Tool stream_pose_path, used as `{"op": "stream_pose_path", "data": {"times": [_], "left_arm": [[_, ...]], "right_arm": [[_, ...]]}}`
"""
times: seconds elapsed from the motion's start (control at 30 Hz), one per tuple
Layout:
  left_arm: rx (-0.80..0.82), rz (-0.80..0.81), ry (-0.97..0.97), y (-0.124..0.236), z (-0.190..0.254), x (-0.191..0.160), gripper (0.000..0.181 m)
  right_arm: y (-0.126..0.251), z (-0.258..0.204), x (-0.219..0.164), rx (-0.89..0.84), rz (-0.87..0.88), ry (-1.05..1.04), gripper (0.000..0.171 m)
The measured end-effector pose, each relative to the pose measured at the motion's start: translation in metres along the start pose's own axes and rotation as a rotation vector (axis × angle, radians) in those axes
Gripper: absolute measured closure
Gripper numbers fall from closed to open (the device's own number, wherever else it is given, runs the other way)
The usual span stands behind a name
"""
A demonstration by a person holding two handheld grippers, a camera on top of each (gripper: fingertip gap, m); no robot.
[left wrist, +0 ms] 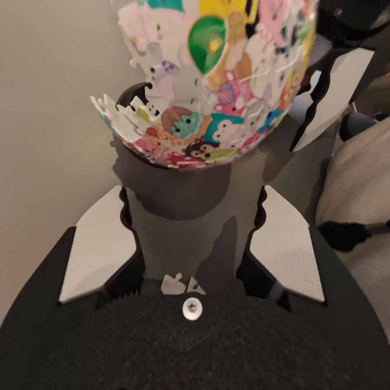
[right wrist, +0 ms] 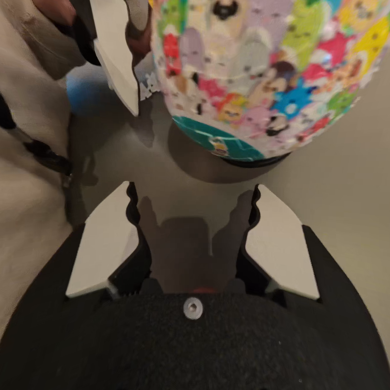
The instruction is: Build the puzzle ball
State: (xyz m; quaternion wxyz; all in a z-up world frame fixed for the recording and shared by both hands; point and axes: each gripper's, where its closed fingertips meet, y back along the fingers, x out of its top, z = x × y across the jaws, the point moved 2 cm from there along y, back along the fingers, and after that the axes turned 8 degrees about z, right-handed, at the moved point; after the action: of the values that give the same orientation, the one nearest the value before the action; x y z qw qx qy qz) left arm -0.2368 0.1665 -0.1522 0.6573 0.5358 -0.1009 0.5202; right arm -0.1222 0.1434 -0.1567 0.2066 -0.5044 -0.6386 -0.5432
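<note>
Both grippers, left (left wrist: pixel 193 209) and right (right wrist: pixel 193 207), hover with fingers spread wide and empty, near the puzzle ball (left wrist: pixel 215 88), which sits on its black stand (right wrist: pixel 256 161) on the tabletop (left wrist: pixel 52 105), steady for piecing.

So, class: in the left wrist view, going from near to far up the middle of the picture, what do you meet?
Loose puzzle pieces between the bases of the fingers → left gripper, open → black stand → the partly built puzzle ball resting on it.
</note>
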Motion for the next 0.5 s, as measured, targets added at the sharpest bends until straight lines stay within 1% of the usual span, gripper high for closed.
{"op": "stream_pose_path", "data": {"times": [0.03,0.07,0.1,0.13,0.17,0.2,0.23,0.27,0.3,0.33,0.37,0.4,0.43,0.47,0.5], "left_arm": [[-0.018,-0.012,-0.025,0.009,0.003,0.004,0.066],[-0.04,-0.032,-0.064,0.019,0.008,0.008,0.066],[-0.059,-0.05,-0.114,0.032,0.012,0.017,0.067],[-0.086,-0.057,-0.169,0.045,0.017,0.029,0.072],[-0.137,-0.075,-0.229,0.059,0.023,0.041,0.084],[-0.185,-0.118,-0.304,0.071,0.026,0.051,0.103],[-0.192,-0.168,-0.377,0.079,0.02,0.061,0.133],[-0.176,-0.224,-0.43,0.083,0.011,0.072,0.141],[-0.17,-0.282,-0.452,0.082,0.006,0.081,0.128],[-0.195,-0.312,-0.46,0.08,0.005,0.091,0.126],[-0.259,-0.295,-0.463,0.077,0.007,0.101,0.127],[-0.32,-0.266,-0.472,0.072,0.005,0.108,0.133],[-0.357,-0.269,-0.506,0.064,-0.004,0.109,0.133],[-0.376,-0.311,-0.544,0.053,-0.019,0.105,0.125],[-0.398,-0.373,-0.565,0.043,-0.034,0.097,0.125]], "right_arm": [[-0.003,-0.006,0.001,-0.036,0.016,0.004,0.075],[-0.007,-0.009,0.001,-0.094,0.012,0.008,0.085],[-0.011,-0.009,0.002,-0.17,0.01,0.012,0.087],[-0.015,-0.013,0.004,-0.215,0.028,0.014,0.087],[-0.02,-0.018,0.006,-0.232,0.049,0.024,0.089],[-0.024,-0.021,0.006,-0.27,0.054,0.029,0.096],[-0.026,-0.022,0.006,-0.31,0.057,0.033,0.099],[-0.027,-0.022,0.007,-0.351,0.067,0.043,0.094],[-0.027,-0.023,0.008,-0.382,0.069,0.052,0.092],[-0.026,-0.023,0.009,-0.41,0.071,0.054,0.095],[-0.027,-0.023,0.009,-0.427,0.076,0.044,0.098],[-0.027,-0.023,0.009,-0.443,0.079,0.016,0.098],[-0.028,-0.021,0.007,-0.463,0.079,-0.021,0.098],[-0.028,-0.019,0.005,-0.492,0.08,-0.054,0.096],[-0.028,-0.019,0.001,-0.505,0.075,-0.079,0.1]]}}
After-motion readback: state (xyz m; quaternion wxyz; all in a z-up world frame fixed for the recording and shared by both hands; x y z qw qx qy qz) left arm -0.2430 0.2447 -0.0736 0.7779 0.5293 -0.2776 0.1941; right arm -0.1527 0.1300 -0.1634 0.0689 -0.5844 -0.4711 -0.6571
